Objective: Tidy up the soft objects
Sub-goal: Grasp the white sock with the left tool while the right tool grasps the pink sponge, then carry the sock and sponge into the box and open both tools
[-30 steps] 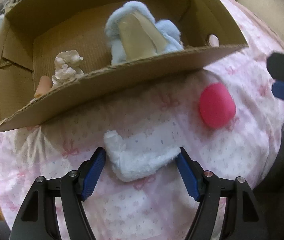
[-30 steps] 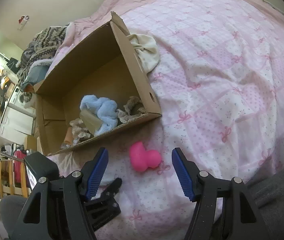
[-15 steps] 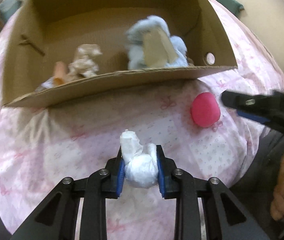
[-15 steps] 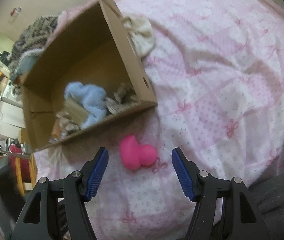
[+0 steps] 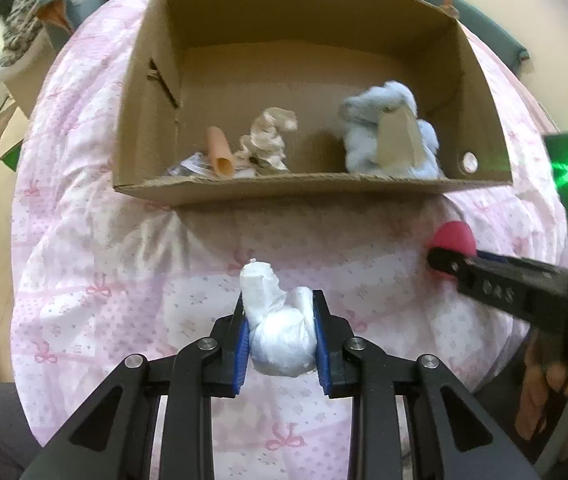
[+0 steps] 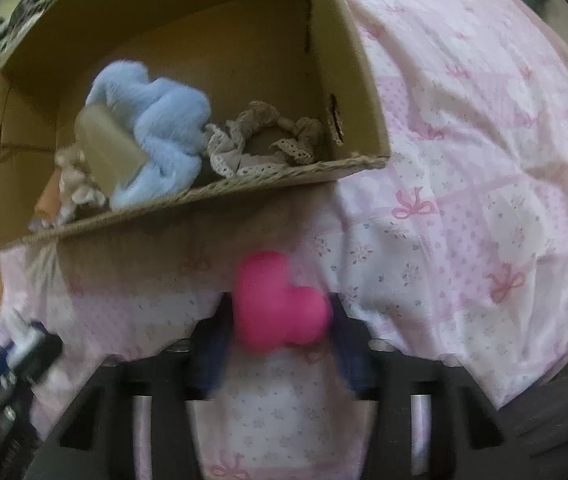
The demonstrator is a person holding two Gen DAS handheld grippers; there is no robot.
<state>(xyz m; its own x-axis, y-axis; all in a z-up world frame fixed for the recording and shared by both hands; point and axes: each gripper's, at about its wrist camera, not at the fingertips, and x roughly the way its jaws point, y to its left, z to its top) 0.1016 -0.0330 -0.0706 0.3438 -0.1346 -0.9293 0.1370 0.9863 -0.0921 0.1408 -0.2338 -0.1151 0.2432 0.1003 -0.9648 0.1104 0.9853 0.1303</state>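
Left wrist view: the left tool (image 5: 280,334) pinches a white soft bundle (image 5: 278,328) between its blue pads, above the pink bedspread (image 5: 96,264) of the bed. Beyond it an open cardboard box (image 5: 276,188) sits on the bed; against its near wall lie a light blue plush (image 5: 387,136), a cream crumpled fabric piece (image 5: 268,140) and a peach tube (image 5: 220,152). At the right edge of the bed the right tool (image 5: 449,258) reaches a pink soft toy (image 5: 453,236), with a hand (image 5: 559,396) behind it.

Right wrist view: blurred. The right tool (image 6: 282,320) has its jaws closing, the pink soft toy (image 6: 280,308) between them and both pads at its sides, just before the box's near wall (image 6: 212,196). In the box's right near corner lies a beige lace scrunchie (image 6: 264,140), touching the light blue plush (image 6: 156,128).
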